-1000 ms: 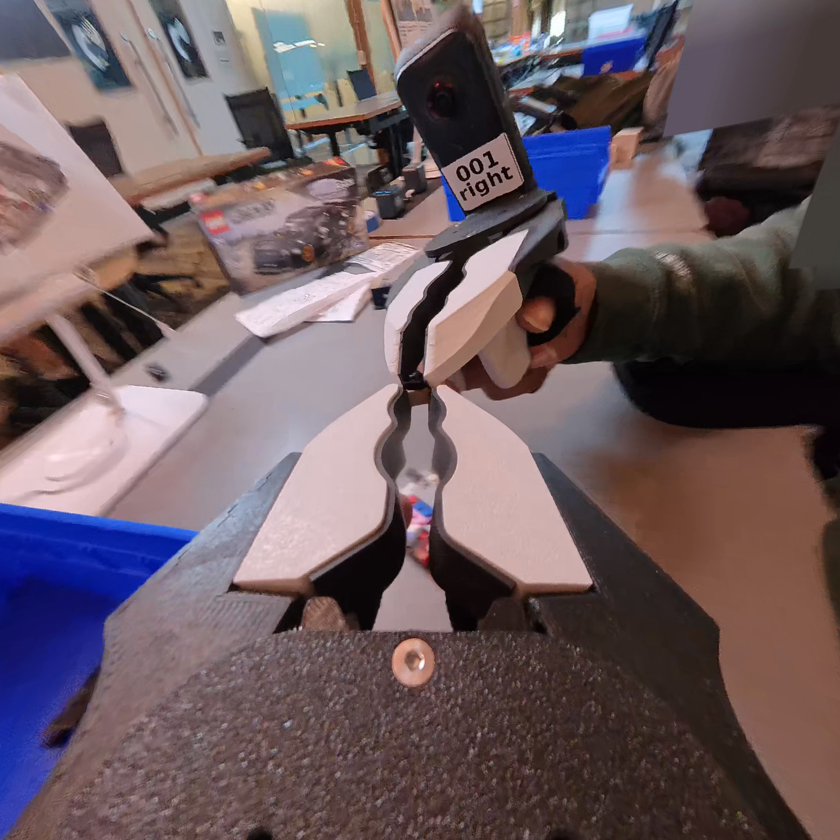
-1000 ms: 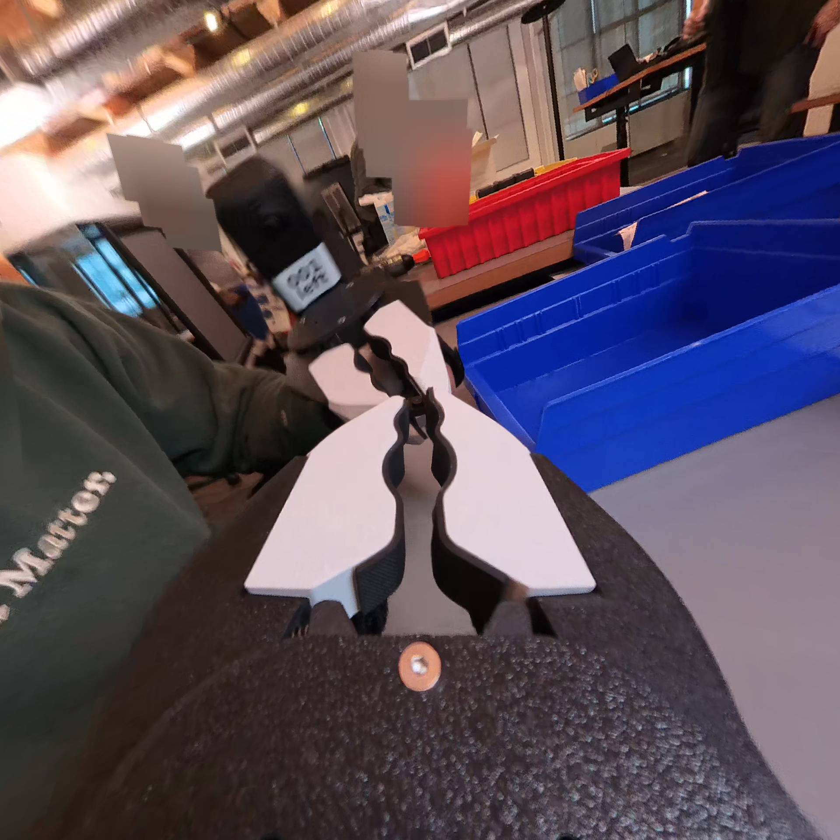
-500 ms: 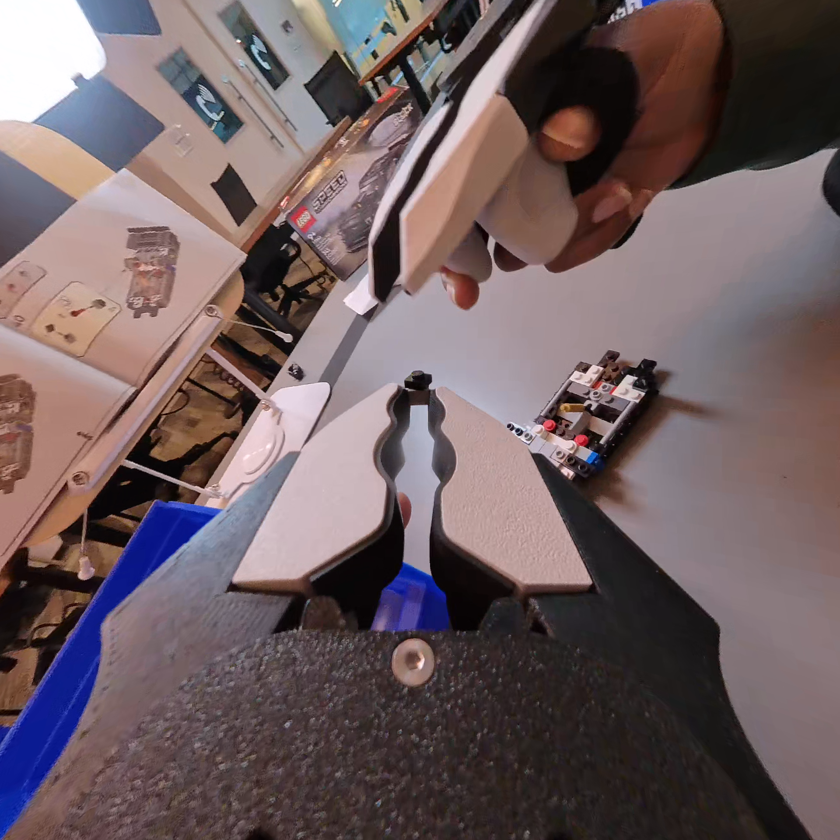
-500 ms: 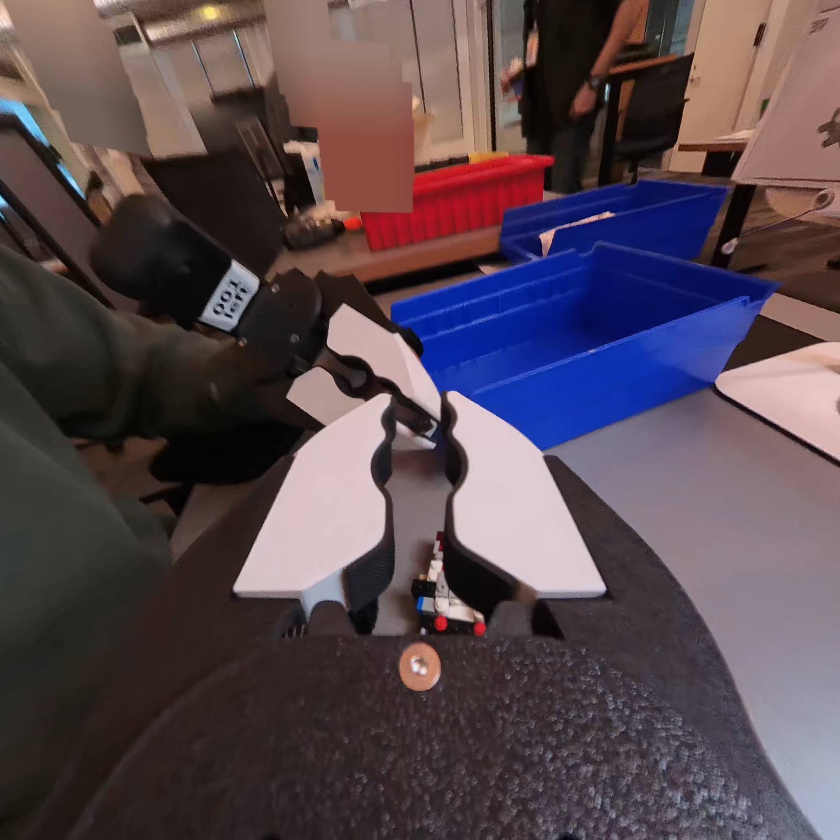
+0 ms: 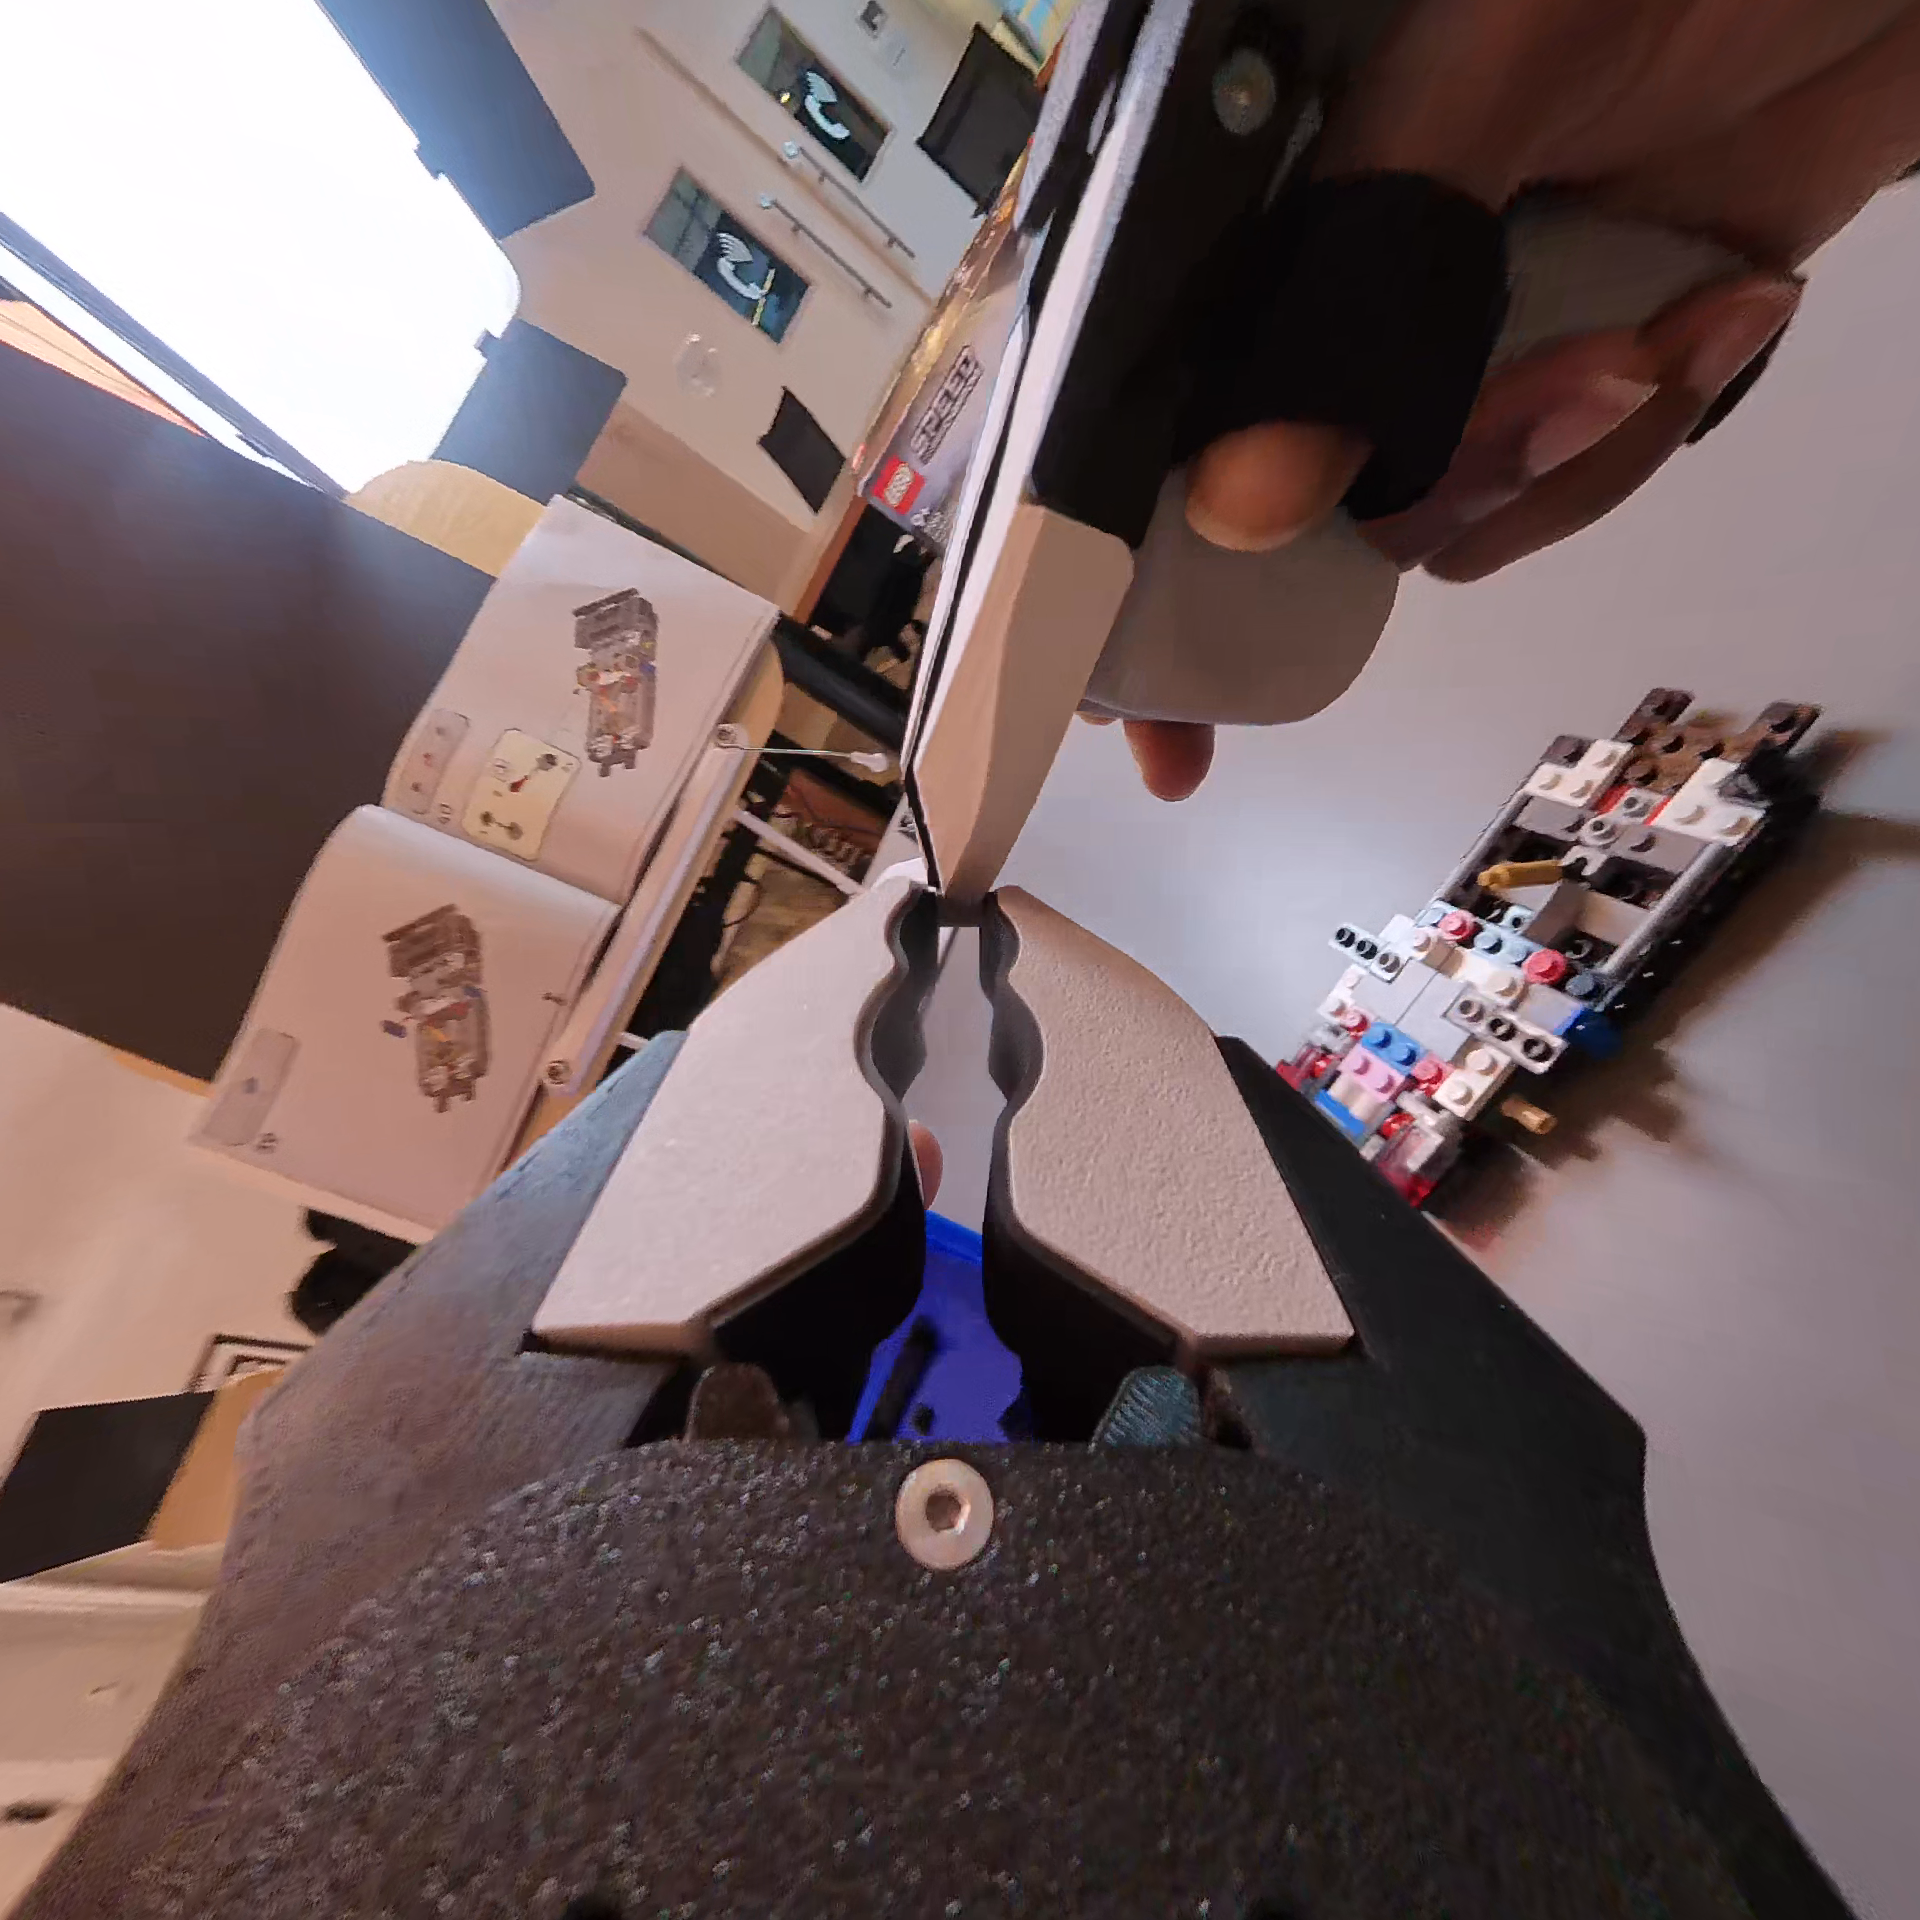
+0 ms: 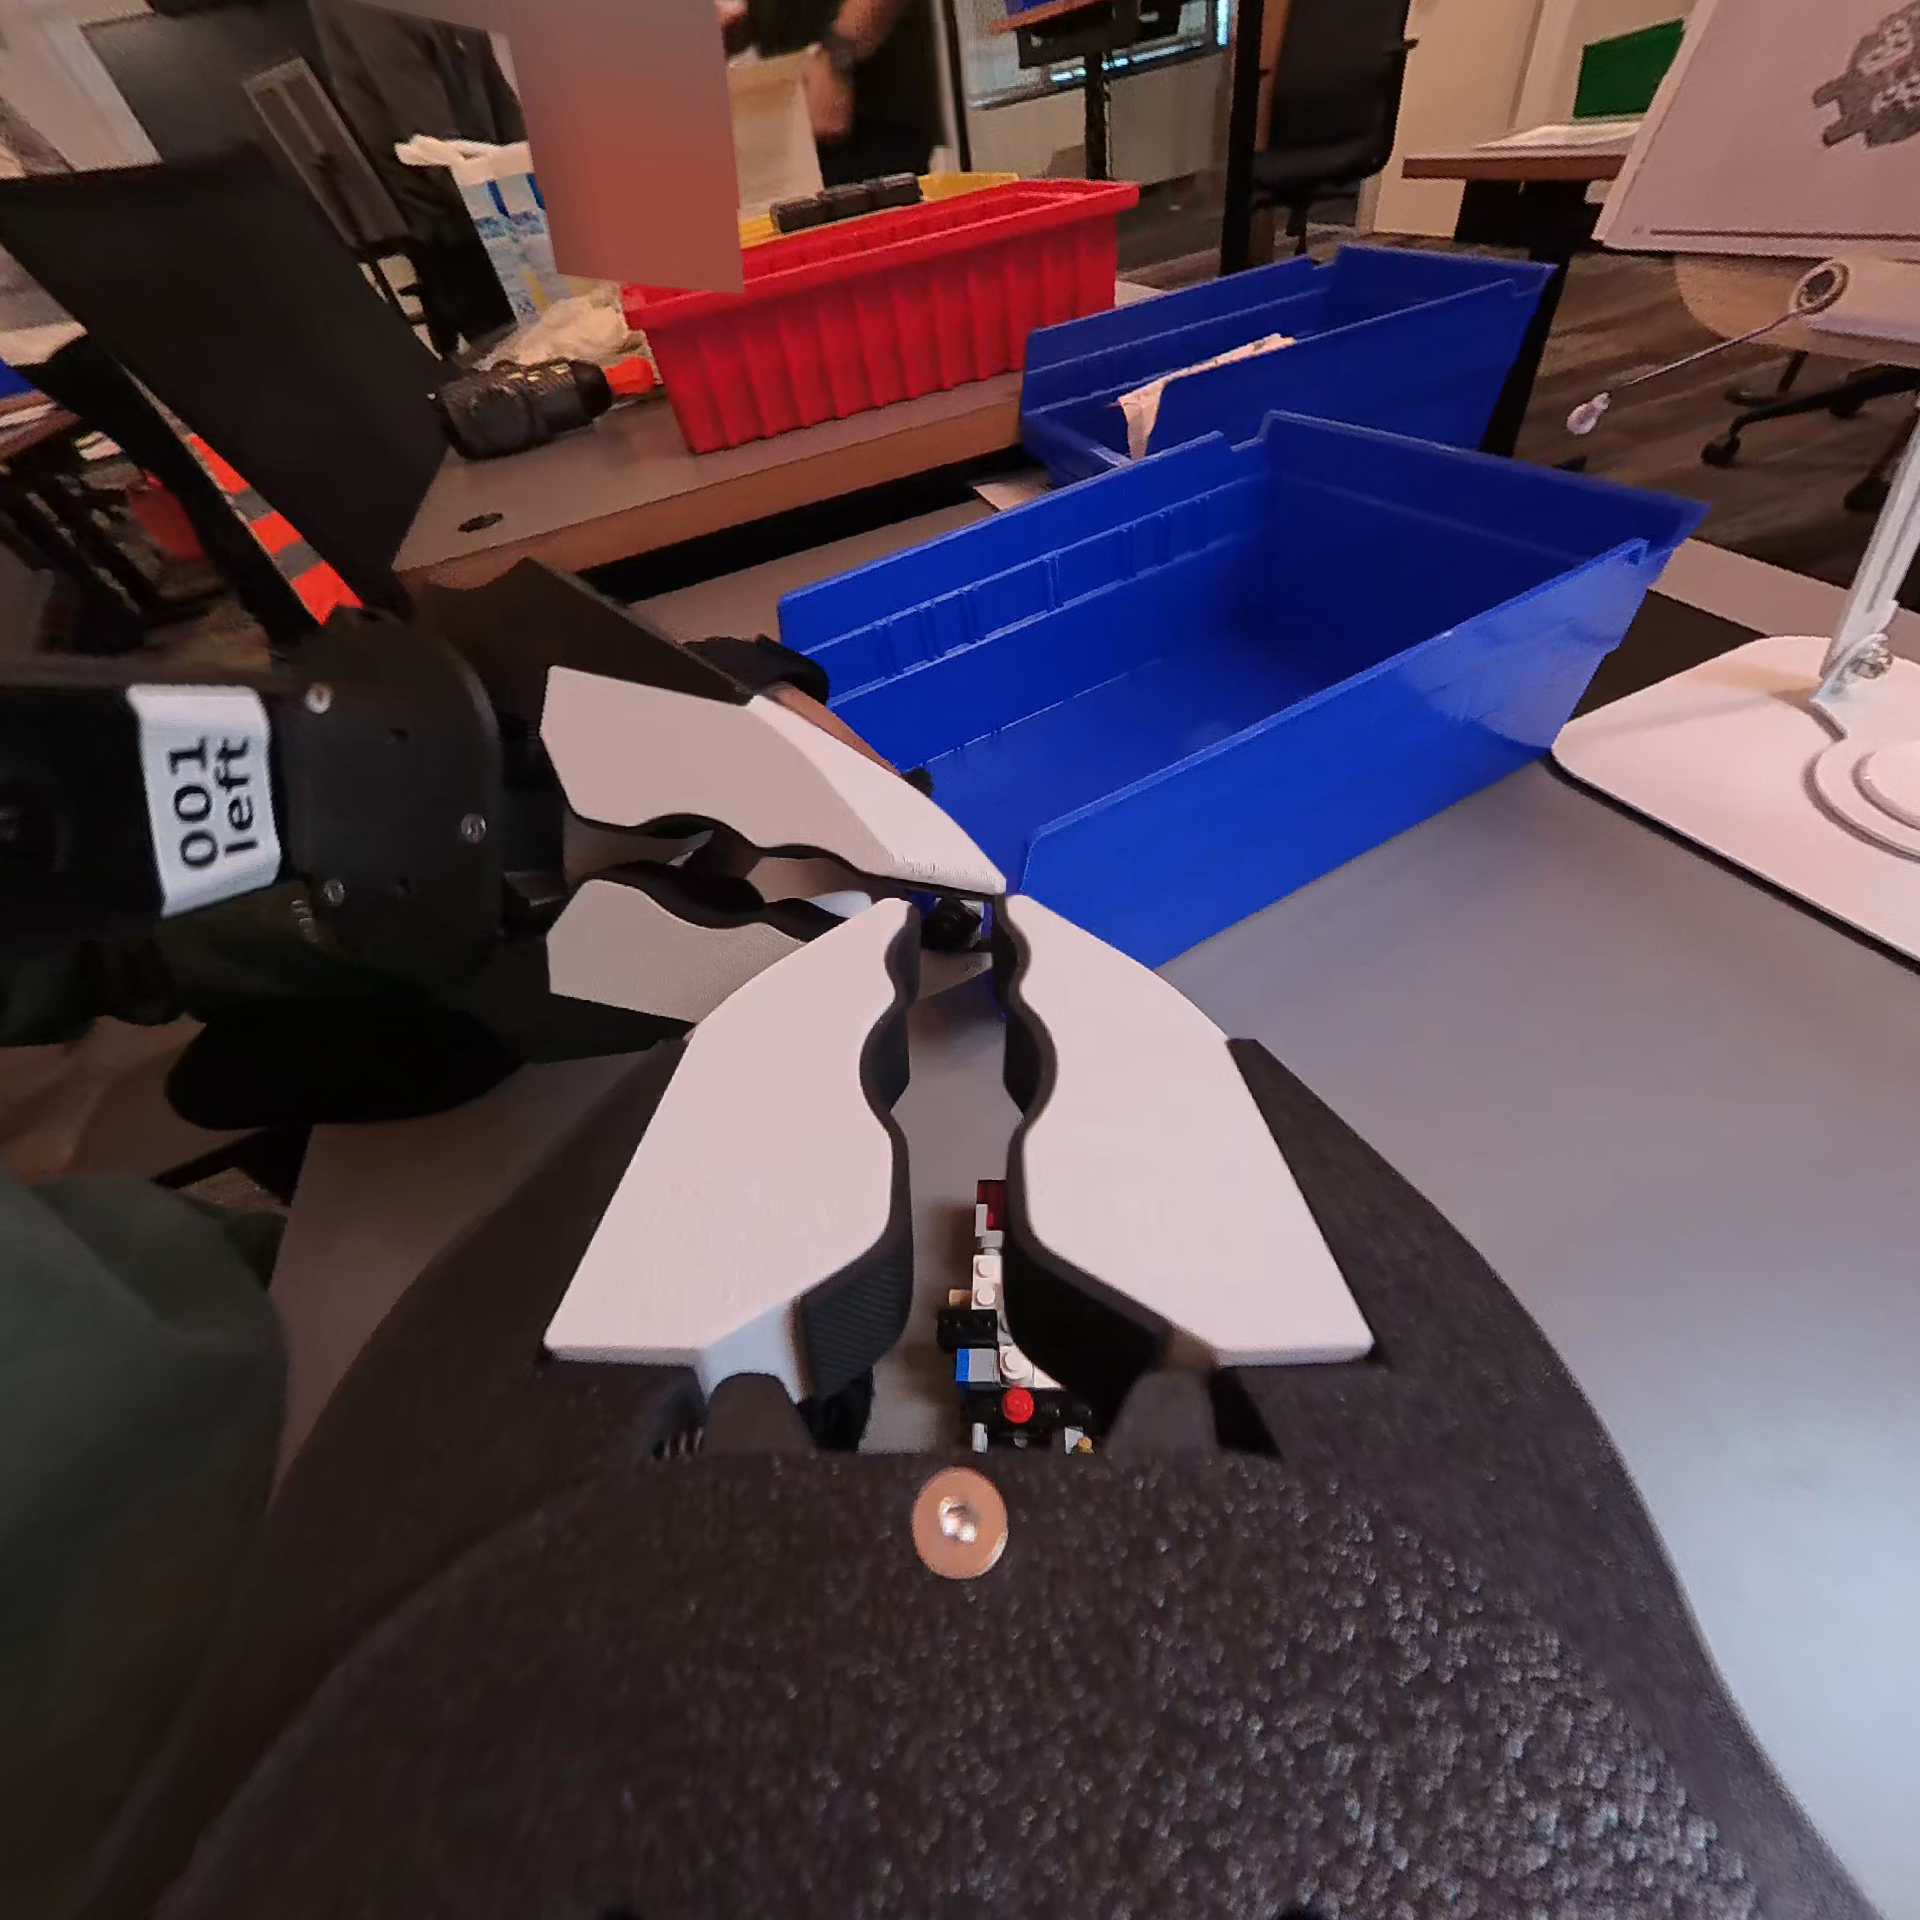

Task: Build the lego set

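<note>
Left tool (image 5: 954, 906) and right tool (image 6: 956, 914) are shown meeting tip to tip above the grey table (image 5: 1714, 1351). The fingers of each tool are drawn close together, with only a narrow wavy gap left between them. A small black piece (image 6: 951, 923) is seen exactly where the four tips meet; which tool pinches it cannot be told. The right tool is gripped by a hand (image 5: 1558, 312), seen close up in the left wrist view. A partly built brick model (image 5: 1538, 966) of grey, white, red and blue pieces is laid flat on the table, below the right tool and well apart from the tips. An open blue bin (image 6: 1247, 665) is placed just behind the tips, with a red bin (image 6: 883, 301) farther back. Printed sheets (image 5: 582, 748) are held on a stand off the table's edge.
</note>
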Motion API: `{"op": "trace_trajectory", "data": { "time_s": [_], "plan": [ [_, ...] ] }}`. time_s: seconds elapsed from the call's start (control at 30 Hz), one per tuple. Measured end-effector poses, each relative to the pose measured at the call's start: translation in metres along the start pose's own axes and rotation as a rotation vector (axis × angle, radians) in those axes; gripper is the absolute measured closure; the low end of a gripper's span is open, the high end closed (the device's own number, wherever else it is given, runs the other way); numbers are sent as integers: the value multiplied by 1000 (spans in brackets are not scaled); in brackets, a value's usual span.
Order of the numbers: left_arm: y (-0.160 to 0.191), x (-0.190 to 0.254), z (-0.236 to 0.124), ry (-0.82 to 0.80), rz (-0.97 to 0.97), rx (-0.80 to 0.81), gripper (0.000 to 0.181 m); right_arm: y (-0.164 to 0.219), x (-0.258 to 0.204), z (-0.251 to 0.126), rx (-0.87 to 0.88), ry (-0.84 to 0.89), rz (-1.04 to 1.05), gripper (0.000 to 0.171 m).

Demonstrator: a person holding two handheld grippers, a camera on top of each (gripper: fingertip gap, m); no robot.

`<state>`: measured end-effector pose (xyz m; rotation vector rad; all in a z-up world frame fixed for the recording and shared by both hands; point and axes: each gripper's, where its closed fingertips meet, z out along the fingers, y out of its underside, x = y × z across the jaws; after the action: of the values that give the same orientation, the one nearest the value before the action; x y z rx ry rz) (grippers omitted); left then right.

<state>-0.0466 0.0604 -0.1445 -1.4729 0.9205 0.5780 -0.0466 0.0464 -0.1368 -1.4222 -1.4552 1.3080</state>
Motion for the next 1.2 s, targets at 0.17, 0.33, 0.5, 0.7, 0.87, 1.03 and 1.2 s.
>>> {"op": "trace_trajectory", "data": {
  "time_s": [0.17, 0.33, 0.5, 0.7, 0.87, 1.03, 1.2],
  "plan": [
    [-4, -3, 0, -77, 110, -5, 172, 0, -2, 2, -11, 11, 71, 159],
    [2, -1, 3, -58, 123, -28, 172, 4, 3, 4, -29, 49, 26, 161],
    [3, 4, 5, 5, 78, -19, 172, 7, 3, 2, -76, 46, -34, 161],
    [-3, 6, 4, 58, -7, 23, 172, 5, 0, -3, -88, 17, -107, 161],
    [-4, 7, 2, 72, -42, 35, 172, 5, -2, -4, -89, 7, -153, 161],
    [-5, 3, 1, 9, 45, 16, 172, 2, -3, -4, -76, -32, 8, 161],
    [39, -5, 1, -9, 36, -130, 173, -31, 22, -39, 85, 9, 126, 163]
  ]
}}
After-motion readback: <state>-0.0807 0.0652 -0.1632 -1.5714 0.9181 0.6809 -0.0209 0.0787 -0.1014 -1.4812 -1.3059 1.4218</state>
